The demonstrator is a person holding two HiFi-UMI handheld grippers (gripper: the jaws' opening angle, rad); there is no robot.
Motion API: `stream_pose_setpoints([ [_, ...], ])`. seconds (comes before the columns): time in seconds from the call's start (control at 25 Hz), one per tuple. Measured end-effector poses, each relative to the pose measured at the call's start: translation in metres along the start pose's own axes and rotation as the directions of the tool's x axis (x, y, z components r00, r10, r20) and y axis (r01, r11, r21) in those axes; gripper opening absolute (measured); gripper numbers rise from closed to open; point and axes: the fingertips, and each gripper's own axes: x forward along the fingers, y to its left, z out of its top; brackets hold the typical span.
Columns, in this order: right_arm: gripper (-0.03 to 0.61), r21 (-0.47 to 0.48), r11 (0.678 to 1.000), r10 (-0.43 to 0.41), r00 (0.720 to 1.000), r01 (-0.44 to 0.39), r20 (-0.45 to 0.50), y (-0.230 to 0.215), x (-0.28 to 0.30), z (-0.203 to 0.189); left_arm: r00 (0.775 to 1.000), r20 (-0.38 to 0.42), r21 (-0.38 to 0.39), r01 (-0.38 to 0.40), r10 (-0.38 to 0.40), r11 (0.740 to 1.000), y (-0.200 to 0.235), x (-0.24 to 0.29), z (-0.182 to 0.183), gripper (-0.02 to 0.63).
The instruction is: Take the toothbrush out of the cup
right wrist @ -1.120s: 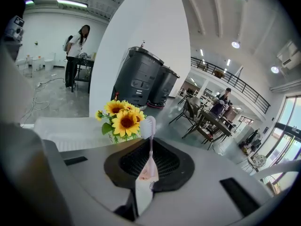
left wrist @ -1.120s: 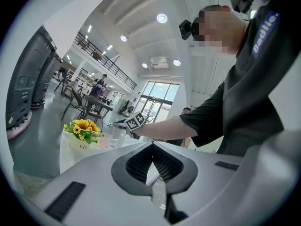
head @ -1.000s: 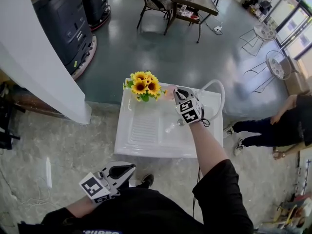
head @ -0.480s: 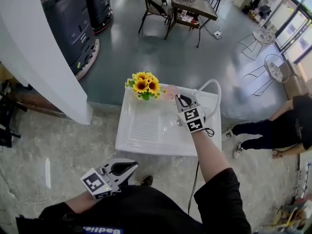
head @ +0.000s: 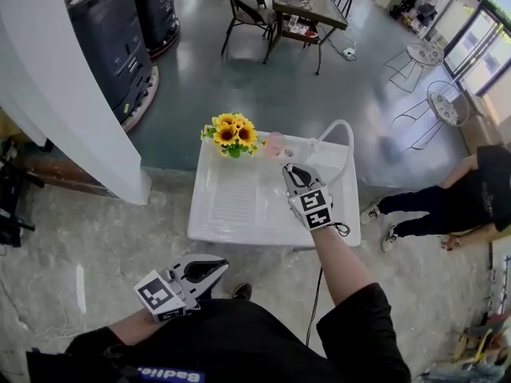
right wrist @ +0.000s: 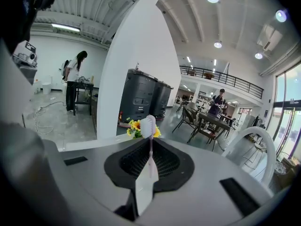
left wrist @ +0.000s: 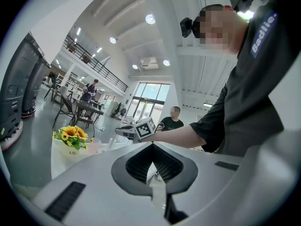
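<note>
We held the right gripper point(head: 290, 170) over the white sink point(head: 239, 231), its marker cube turned up toward us. In the right gripper view, its fingers were clamped on the toothbrush point(right wrist: 149, 147). The pale handle ran up between the dark pads and the white bristle head stood free above the fingertips. The toothbrush was out of the cup point(head: 274, 144). That pinkish cup stood at the far edge of the sink, just right of the sunflowers point(head: 228, 134) and a little beyond the gripper's tips. We could not make out the toothbrush itself from the head view.

A white hose point(head: 342, 128) arched over the far right corner of the sink. In the right gripper view it curved up at the right edge of the picture, and the sunflowers sat directly behind the bristle head.

Our left gripper point(head: 214, 268) hung low and near, close to our body and well apart from the sink. In the left gripper view its fingers were together with nothing between them.

Another person point(head: 467, 202) sat on the floor to the right of the sink. Farther off stood a table with chairs point(head: 307, 2), and two dark machines point(head: 120, 30) stood to the far left.
</note>
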Motion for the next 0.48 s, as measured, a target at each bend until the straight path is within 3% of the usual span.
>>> stream_pose_setpoints([
  [0.48,0.031,0.12,0.993,0.008,0.999,-0.015,0.052,0.04,-0.049,-0.011,0.999,0.008,0.028,0.041,-0.041,0.999,-0.018,0.006,0.005,0.0],
])
